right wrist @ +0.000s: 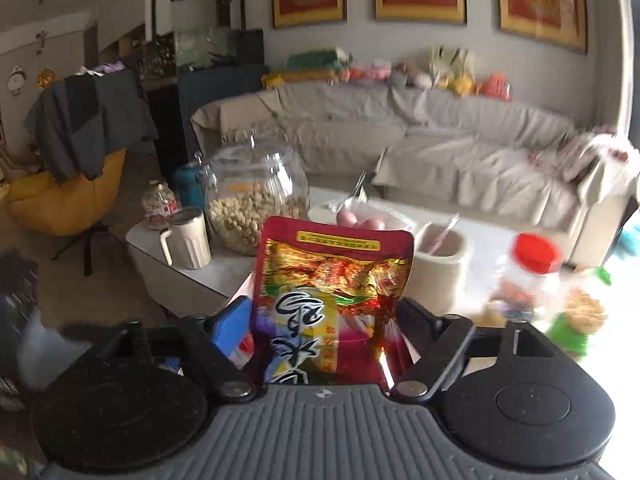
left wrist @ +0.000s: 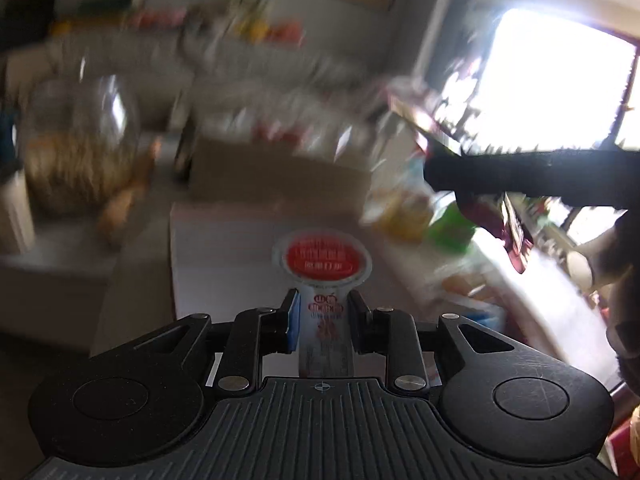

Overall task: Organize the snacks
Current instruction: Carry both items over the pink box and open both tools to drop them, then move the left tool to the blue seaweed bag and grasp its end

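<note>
My left gripper [left wrist: 323, 316] is shut on a small white cup with a red foil lid [left wrist: 323, 264] and holds it above a white table [left wrist: 224, 248]. My right gripper [right wrist: 320, 320] is shut on a red and gold snack pouch [right wrist: 336, 292], held upright above the table. The right gripper with the pouch also shows in the left wrist view [left wrist: 516, 176], at the right. The left wrist view is blurred by motion.
A large glass jar of peanuts [right wrist: 256, 200] stands on the white table [right wrist: 224, 276] with a cream mug [right wrist: 188, 240], a small jar [right wrist: 158, 204], a cream cup [right wrist: 440, 260], a red-lidded plastic jar [right wrist: 528, 276] and green packets [right wrist: 576, 320]. A grey sofa [right wrist: 440, 140] is behind.
</note>
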### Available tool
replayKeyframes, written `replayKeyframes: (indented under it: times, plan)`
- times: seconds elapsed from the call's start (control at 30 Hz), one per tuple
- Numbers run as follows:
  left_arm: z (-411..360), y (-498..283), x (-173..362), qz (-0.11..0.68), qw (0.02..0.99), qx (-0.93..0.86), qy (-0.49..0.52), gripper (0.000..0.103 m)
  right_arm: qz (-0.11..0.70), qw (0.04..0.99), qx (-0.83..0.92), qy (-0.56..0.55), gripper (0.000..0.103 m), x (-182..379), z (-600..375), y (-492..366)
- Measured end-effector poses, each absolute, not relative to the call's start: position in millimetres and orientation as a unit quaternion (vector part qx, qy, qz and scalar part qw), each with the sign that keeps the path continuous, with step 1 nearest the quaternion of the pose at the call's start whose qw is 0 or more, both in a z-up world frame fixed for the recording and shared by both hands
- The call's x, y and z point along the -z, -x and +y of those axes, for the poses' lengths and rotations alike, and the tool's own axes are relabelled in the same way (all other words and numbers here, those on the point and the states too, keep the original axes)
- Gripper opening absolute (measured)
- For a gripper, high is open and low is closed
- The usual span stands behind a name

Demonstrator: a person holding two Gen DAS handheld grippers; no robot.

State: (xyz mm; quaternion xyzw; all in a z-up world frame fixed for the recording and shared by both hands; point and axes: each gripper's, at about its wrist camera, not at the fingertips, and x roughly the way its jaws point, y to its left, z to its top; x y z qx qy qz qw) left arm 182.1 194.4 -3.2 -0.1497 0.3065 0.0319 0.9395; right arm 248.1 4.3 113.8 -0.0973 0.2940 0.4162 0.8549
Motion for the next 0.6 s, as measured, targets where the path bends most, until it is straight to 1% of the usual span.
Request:
replayKeyframes:
  times: [0.1,0.17,0.27,0.37,0.43,0.5,0.6]
  plan:
    - [207.5,-191.5,14.8,0.335,0.928,-0.064,0.15,0.028,0.371,0.832,-0.399,0.11,0.091,-77.1,47.2,-287.5]
    - [211.2,-182.8,9.5,0.33,0.929,-0.053,0.158,0.027,0.387,0.826,-0.393,0.114,0.091,-64.7,54.4,-298.3]
    - [216.5,-163.0,0.7,0.301,0.935,-0.056,0.179,0.027,0.366,0.837,-0.387,0.127,0.091,-59.3,36.9,-294.2]
    - [211.3,-148.9,-2.6,0.285,0.937,-0.059,0.193,0.027,0.33,0.855,-0.373,0.144,0.091,-62.2,-2.1,-280.4]
    - [202.1,-145.8,-1.9,0.28,0.939,-0.027,0.198,0.027,0.315,0.866,-0.36,0.149,0.091,-61.4,-33.6,-265.7]
    - [190.3,-145.4,0.6,0.281,0.938,0.018,0.203,0.027,0.318,0.874,-0.339,0.141,0.091,-56.7,-64.5,-256.2]
    - [160.5,-141.2,9.0,0.29,0.932,0.077,0.205,0.027,0.353,0.875,-0.313,0.106,0.091,-37.5,-109.1,-247.4]
